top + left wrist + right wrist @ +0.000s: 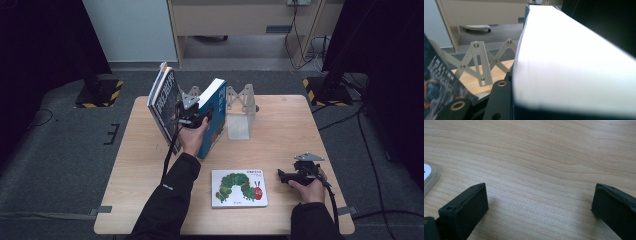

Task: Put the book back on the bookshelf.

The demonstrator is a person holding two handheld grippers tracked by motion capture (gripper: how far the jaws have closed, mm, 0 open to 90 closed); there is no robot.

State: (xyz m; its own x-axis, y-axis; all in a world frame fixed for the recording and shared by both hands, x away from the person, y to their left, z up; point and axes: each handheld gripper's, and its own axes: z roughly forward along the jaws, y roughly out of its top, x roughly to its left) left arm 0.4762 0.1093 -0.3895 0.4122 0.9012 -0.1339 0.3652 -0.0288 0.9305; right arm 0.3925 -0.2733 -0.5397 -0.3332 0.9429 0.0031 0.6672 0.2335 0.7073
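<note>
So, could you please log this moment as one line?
left gripper: shut on blue book, tilted | right gripper: open, over table | caterpillar book: flat

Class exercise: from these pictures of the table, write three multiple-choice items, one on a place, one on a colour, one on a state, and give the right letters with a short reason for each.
1. Where does the caterpillar book lie?
A. flat on the table's near part
B. in the rack
C. on the floor

2. What colour is the cover of the thick book in the left gripper?
A. red
B. blue
C. yellow

3. How do the right gripper's jaws stand?
A. shut on a book
B. shut on nothing
C. wide apart over bare wood

Answers: 1 A, it lies face up between both arms. 2 B, its cover shows blue in the high view. 3 C, only wood grain lies between them.
</note>
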